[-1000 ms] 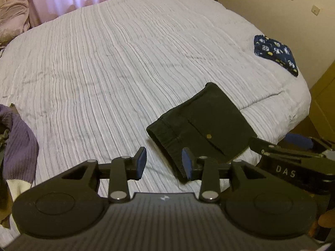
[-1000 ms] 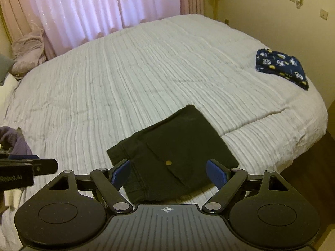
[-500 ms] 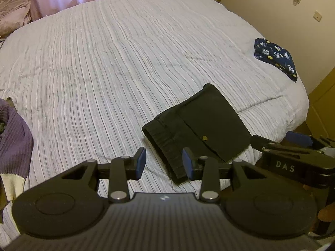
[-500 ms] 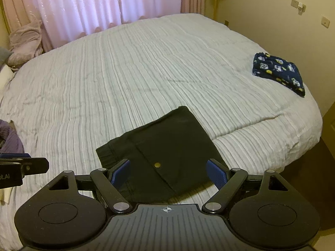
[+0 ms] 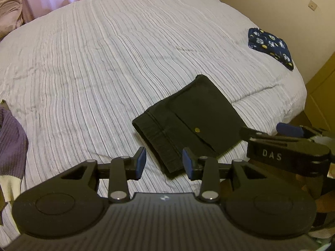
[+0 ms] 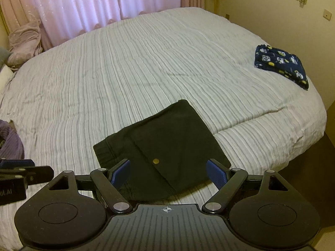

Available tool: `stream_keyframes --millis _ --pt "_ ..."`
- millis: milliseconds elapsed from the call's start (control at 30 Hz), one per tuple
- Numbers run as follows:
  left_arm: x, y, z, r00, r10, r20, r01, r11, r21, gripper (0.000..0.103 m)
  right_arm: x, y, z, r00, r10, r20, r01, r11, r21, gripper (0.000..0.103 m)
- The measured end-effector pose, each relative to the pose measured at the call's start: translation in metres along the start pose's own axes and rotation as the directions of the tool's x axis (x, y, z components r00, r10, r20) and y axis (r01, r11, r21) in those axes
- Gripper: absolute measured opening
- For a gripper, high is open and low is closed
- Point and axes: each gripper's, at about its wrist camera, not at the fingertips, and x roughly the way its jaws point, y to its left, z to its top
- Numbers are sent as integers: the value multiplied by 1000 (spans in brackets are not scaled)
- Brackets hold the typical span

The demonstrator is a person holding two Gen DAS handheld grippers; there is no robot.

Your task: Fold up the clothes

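A folded black garment (image 5: 188,123) (image 6: 161,150) with a buttoned pocket flap lies flat near the front edge of the striped white bed (image 5: 104,62) (image 6: 146,67). My left gripper (image 5: 164,162) hovers above the garment's near left corner, jaws partly apart, nothing between the blue pads. My right gripper (image 6: 168,174) hangs over the garment's near edge with its jaws wide apart and empty. The right gripper (image 5: 289,144) also shows at the right of the left wrist view. The left gripper's tip (image 6: 25,172) shows at the left of the right wrist view.
A folded navy patterned garment (image 5: 270,47) (image 6: 280,67) rests at the bed's far right corner. A purple knitted garment (image 5: 12,144) (image 6: 10,144) lies at the left edge. Pink curtains (image 6: 94,6) and a pinkish pillow (image 6: 25,41) are behind the bed. A wall stands on the right.
Both views have shifted slightly, so the black garment sits a little lower and further left in them. Neither gripper's jaws have changed, and the garment lies as before.
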Motion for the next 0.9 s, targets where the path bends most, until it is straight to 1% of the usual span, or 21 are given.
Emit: stream_keyframes --millis 233,500,733,900 --pt "3 0 -4 1000 1 -15 -1 1000 -8 34 -5 -1 -2 1000 -2 8 2 1000 -2 83" --pt "-1 -6 0 1000 -4 2 4 1000 -10 34 -16 -9 1 1000 -10 21 10 1000 -5 83" --pt "-6 -14 8 999 10 35 -9 1000 -26 35 -26 -19 10 999 -1 48 2 1000 -21 83" --pt "0 -25 13 999 10 32 -9 999 -31 35 -30 -32 15 998 4 63 -3 1000 -15 83"
